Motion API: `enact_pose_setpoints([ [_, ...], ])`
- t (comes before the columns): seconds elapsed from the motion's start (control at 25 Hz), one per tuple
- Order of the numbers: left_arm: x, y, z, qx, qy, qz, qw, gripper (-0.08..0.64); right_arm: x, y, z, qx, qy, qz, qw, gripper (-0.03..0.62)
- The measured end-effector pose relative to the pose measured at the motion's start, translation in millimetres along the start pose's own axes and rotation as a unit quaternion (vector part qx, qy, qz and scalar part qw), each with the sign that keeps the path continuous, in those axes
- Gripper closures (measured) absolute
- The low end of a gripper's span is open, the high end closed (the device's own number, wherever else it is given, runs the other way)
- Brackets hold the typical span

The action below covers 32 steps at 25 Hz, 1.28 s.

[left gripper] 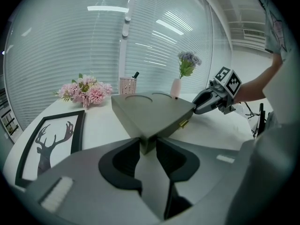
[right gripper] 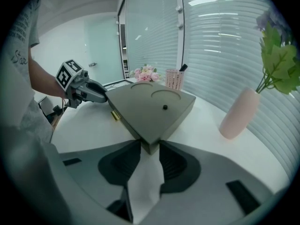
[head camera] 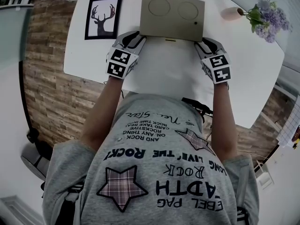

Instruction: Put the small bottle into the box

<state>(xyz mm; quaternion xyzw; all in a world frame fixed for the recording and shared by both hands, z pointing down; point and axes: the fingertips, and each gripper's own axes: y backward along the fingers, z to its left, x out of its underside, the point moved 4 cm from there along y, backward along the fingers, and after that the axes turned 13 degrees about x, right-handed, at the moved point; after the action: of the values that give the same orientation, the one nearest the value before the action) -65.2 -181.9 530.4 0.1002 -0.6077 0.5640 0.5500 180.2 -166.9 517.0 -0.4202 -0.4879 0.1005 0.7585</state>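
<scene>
– Two grips at once, as I see it from here: my left gripper [left gripper: 148, 149] has its jaws partly closed on the near left corner of the box [head camera: 172, 15], and my right gripper [right gripper: 150, 151] clamps the near right corner the same way.

– Are they really touching it?

– Yes. In each gripper view the corner is wedged between the two dark pads [left gripper: 126, 161], and both press on its sides.

– Where does the box sit?

– It sits flat on the white tabletop [head camera: 168, 74] with its lid shut, towards the far side. The framed deer picture [head camera: 103, 17] is to my left of it, and the pink vase [head camera: 230, 13] with purple flowers [head camera: 268, 18] is to my right.

– Anything on the lid?

– I see two round recesses [head camera: 159, 6] and a small dark knob [right gripper: 165, 107] near the right one. A brass latch [left gripper: 183, 123] sits on the front wall, between my grippers.

– And behind the box?

– Pink flowers [left gripper: 86, 92] and a pink pen cup [left gripper: 127, 85] stand by the blinds [left gripper: 70, 41], apart from the box.
</scene>
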Motion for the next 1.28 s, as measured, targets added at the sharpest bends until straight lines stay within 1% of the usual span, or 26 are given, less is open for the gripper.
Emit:
enact_pose_setpoints([
  [0.16, -0.6, 0.8, -1.1, -0.005, -0.002, 0.002, 1.0000, 0.440, 0.3, 1.2, 0.7, 0.007, -0.001, 0.000, 1.000, 0.460],
  [0.4, -1.6, 12.5, -1.4, -0.017, 0.013, -0.014, 0.9997, 0.443, -1.8, 11.2, 1.6, 0.009, -0.007, -0.003, 1.000, 0.460],
  [0.56, -4.0, 23.6, -3.9, -0.021, 0.007, -0.020, 0.9996, 0.449, -7.5, 24.7, 1.7, 0.013, -0.008, -0.013, 1.000, 0.460],
  [0.8, -13.6, 42.5, -11.7, -0.032, 0.001, -0.042, 0.9986, 0.463, -29.7, 54.5, 2.6, 0.019, -0.032, -0.062, 0.997, 0.462],
  [1.04, -37.9, 60.6, -24.2, -0.033, -0.021, -0.075, 0.9964, 0.502, -54.0, 83.3, -0.5, 0.032, -0.051, -0.115, 0.992, 0.509],
  [1.28, -63.0, 79.6, -33.0, -0.043, -0.035, -0.114, 0.9919, 0.518, -73.8, 109.0, 1.3, 0.040, -0.056, -0.157, 0.985, 0.528],
])
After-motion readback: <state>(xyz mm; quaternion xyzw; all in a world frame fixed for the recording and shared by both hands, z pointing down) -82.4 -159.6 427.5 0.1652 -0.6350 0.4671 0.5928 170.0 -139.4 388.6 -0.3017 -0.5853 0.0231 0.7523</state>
